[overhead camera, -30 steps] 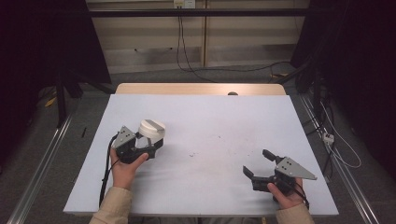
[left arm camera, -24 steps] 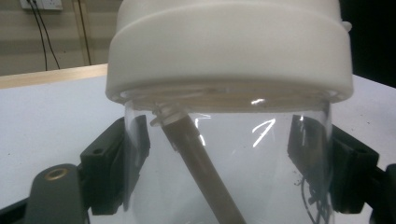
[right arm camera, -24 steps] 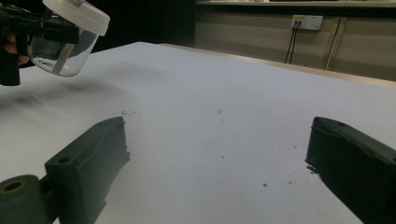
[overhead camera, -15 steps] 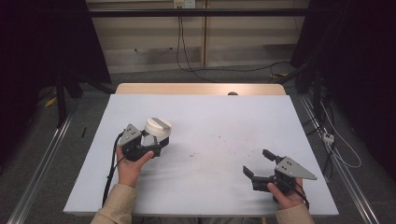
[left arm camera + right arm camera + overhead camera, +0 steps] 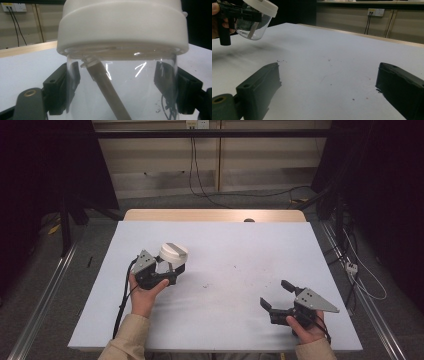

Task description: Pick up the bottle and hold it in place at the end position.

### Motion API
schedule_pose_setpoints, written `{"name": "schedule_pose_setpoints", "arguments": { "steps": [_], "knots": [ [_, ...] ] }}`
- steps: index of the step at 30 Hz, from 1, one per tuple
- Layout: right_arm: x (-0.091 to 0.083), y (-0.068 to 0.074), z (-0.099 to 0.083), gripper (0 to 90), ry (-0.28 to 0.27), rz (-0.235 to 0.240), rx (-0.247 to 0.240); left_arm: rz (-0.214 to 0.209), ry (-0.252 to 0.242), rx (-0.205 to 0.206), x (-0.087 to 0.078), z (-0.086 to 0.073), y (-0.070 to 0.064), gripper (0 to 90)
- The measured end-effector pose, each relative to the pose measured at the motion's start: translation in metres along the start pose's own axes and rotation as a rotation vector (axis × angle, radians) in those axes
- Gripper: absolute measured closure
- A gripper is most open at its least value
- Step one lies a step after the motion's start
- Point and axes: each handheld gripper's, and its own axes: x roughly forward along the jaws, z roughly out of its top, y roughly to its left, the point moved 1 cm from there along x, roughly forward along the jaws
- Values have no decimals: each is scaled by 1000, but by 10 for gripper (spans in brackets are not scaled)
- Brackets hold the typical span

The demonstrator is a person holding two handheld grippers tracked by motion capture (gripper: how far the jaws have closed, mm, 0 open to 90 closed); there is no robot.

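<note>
I had the clear cup [image 5: 170, 259] with the white lid [image 5: 122, 27] clamped in my left gripper [image 5: 167, 270]. Its two black jaws pressed on the clear wall from both sides, just under the lid. In the right gripper view the cup hung in the air, tilted, with its shadow on the table [image 5: 235, 245] below it. So the pick-up looked done to me. The cup was over the left part of the table, near my side. I think what was left was to carry it somewhere and set it down, or to hand it to the other gripper. I could not tell which.

Inside the cup I saw one thing: a brown stick [image 5: 107, 90], maybe a straw, that leaned from under the lid down to the bottom. I saw no water or juice in it. The lid sat on tight all the way round, as far as I could see.

My right gripper [image 5: 280, 295] was low over the right side of the table, well apart from the cup. Its jaws stood wide apart with nothing between them. Some small dark crumbs [image 5: 279, 60] lay on the table near it.
</note>
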Motion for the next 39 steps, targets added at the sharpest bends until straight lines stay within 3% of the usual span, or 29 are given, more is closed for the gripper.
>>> {"name": "schedule_pose_setpoints", "arguments": {
  "steps": [39],
  "knots": [
    [-1, -1, 0, 48, -1, -2, 1, -54, 14, 17, 38, 11, -14, 186]
  ]
}}
